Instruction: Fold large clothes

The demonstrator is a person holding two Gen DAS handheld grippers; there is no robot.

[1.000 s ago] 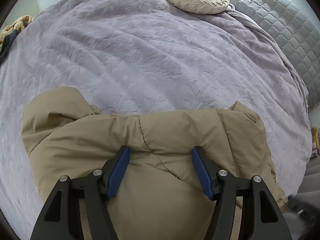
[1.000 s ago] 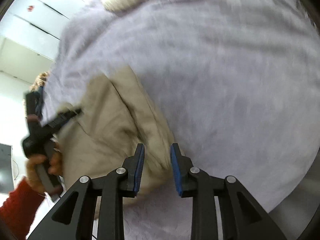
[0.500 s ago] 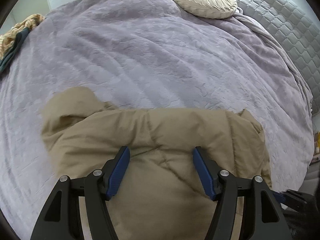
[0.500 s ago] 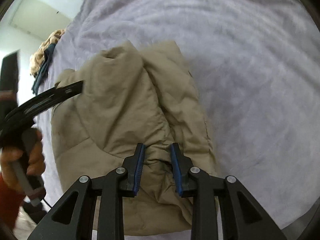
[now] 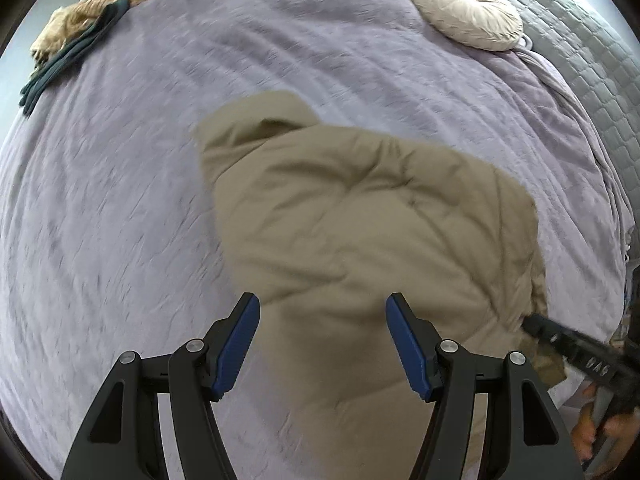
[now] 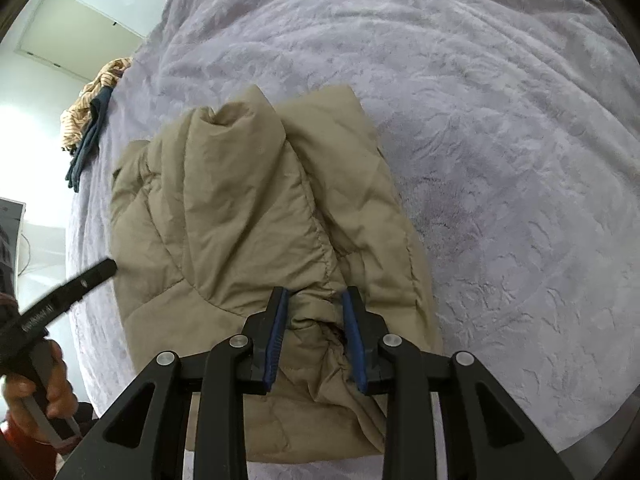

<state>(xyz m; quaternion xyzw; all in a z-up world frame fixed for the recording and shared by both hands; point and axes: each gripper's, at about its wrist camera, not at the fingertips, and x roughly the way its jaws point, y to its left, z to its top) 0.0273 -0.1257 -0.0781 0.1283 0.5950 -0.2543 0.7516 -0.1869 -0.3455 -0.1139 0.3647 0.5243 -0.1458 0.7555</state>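
A tan padded jacket (image 5: pixel 360 220) lies bunched and partly folded on the lilac bedspread (image 5: pixel 120 200); it also shows in the right wrist view (image 6: pixel 240 208). My left gripper (image 5: pixel 322 320) is open and empty, hovering above the jacket's near part. My right gripper (image 6: pixel 314 312) has its jaws closed in on a gathered fold of the jacket at its near edge. The right gripper's tip (image 5: pixel 538 326) touches the jacket's right edge in the left wrist view. The left gripper's tip (image 6: pixel 100 270) shows beside the jacket's left edge.
A round cream cushion (image 5: pixel 464 10) lies at the far right by the grey quilted headboard (image 5: pixel 592 48). A pile of striped and dark clothes (image 5: pixel 76 36) sits at the bed's far left edge, also in the right wrist view (image 6: pixel 90 120).
My left gripper has lifted and pulled back left, so the jacket sits further off. My right gripper has swung over the jacket and closed on a fold at its near edge.
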